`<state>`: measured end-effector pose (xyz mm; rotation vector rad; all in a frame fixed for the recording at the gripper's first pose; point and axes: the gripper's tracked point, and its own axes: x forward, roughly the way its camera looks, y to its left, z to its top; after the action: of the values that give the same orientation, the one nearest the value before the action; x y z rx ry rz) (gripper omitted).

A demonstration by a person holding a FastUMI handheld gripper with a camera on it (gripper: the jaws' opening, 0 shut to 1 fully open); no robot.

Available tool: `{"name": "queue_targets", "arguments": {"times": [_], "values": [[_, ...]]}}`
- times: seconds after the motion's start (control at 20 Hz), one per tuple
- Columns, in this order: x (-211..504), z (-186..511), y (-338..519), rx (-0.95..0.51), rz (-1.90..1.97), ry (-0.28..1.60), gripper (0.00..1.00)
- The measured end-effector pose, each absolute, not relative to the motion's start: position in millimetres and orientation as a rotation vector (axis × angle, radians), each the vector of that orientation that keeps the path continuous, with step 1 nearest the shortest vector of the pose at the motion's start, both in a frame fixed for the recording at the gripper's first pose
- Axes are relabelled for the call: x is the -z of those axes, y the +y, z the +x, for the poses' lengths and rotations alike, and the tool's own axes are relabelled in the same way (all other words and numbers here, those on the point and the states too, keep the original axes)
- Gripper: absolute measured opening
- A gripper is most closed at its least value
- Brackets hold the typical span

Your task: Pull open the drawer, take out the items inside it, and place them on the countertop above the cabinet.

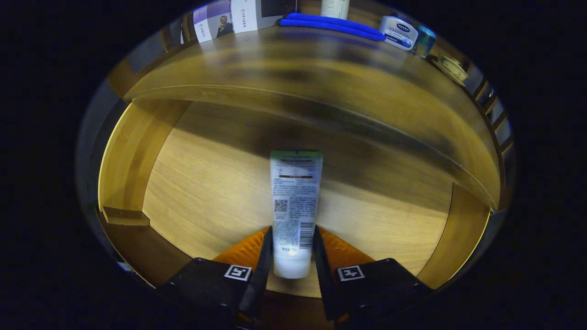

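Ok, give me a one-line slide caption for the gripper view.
Gripper shut on a white tube above the open wooden drawer, countertop beyond.

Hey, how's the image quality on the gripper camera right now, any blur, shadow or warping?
Gripper view: the tube, clamped in the gripper, is fairly sharp; the countertop and the drawer floor beyond are smeared by motion blur; a dark shadow lies under the countertop's edge; fisheye distortion bows the straight edges into curves; the items at the countertop's back are small and soft.

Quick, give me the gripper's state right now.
Gripper: shut on the tube, both fingers pressing its sides, over the open drawer.
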<state>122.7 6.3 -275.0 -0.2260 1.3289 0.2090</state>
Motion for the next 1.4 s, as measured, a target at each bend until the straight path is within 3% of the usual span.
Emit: {"name": "queue_targets", "arguments": {"times": [0.15,0.45,1.4], "values": [[276.4,126.1,7.0,-0.203,-0.223,1.29,0.41],[241.3,116.7,22.5,-0.314,-0.167,1.222,0.4],[102.0,81.8,30.2,-0.466,0.12,0.891,0.4]]}}
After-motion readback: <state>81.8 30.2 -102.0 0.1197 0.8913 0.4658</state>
